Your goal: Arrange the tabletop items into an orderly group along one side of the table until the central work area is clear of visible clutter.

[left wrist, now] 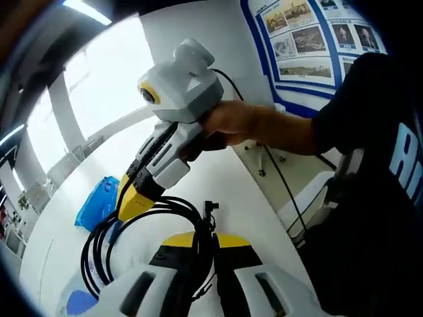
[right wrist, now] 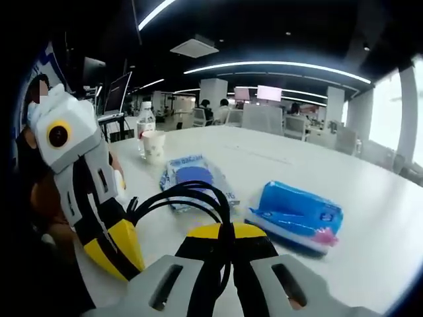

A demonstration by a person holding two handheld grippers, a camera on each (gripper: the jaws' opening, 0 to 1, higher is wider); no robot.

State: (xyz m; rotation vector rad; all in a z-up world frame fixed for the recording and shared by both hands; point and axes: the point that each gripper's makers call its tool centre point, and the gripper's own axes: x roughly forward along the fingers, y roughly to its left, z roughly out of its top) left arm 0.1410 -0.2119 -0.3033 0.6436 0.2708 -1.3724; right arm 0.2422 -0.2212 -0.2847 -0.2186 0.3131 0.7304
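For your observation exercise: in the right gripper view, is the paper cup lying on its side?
No, the paper cup stands upright beside the water bottle.

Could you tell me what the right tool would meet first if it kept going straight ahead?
Probably the black cable it is already closed on; just beyond lies the clear packet with a blue pad, though depth is uncertain.

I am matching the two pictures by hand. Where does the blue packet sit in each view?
Left gripper view: blue packet at left of centre, on the white table, beyond the other gripper.
Right gripper view: same packet at right of centre, right of the jaws.
Shared landmark: the coiled black cable.
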